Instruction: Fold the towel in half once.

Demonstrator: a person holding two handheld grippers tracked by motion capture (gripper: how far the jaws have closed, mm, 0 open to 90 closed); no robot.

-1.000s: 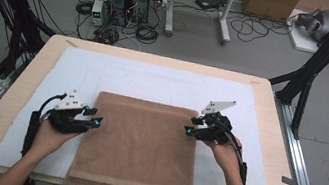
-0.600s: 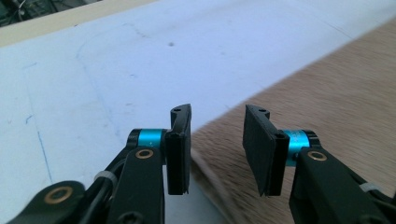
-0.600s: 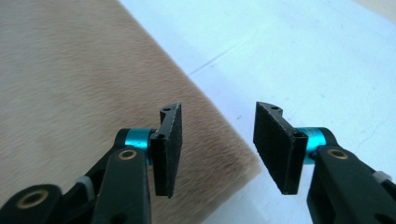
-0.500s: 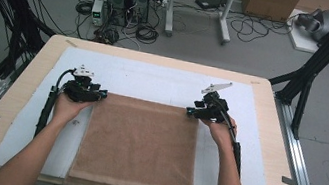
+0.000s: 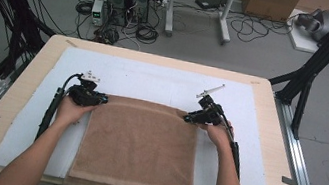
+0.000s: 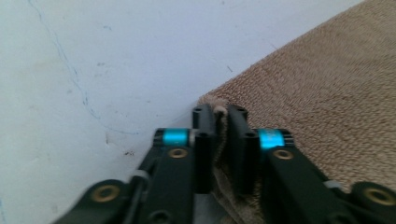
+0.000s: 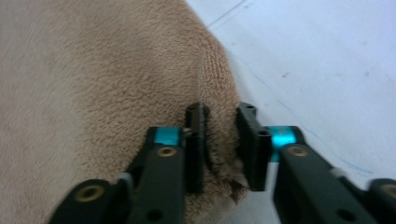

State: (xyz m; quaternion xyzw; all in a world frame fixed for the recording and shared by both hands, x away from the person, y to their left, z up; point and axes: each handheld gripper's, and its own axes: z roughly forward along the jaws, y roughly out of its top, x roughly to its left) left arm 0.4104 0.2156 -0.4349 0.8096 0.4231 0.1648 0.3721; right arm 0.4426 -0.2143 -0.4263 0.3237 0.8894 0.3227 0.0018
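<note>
Pinching the two far corners of the brown towel (image 5: pixel 138 144), one in the left gripper (image 5: pixel 100 98), one in the right gripper (image 5: pixel 189 119), both just closing. Lying flat on the white mat (image 5: pixel 154 83), stretching back toward the near table edge.

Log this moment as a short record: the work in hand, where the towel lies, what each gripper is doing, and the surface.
work: folding a brown towel
towel: flat on the white mat, already doubled, a lower layer showing at the near edge
left gripper: at the far left corner, jaws just closed, fingers pinching the cloth
right gripper: at the far right corner, jaws just closed on a bunch of cloth
surface: wooden table under the mat
</note>
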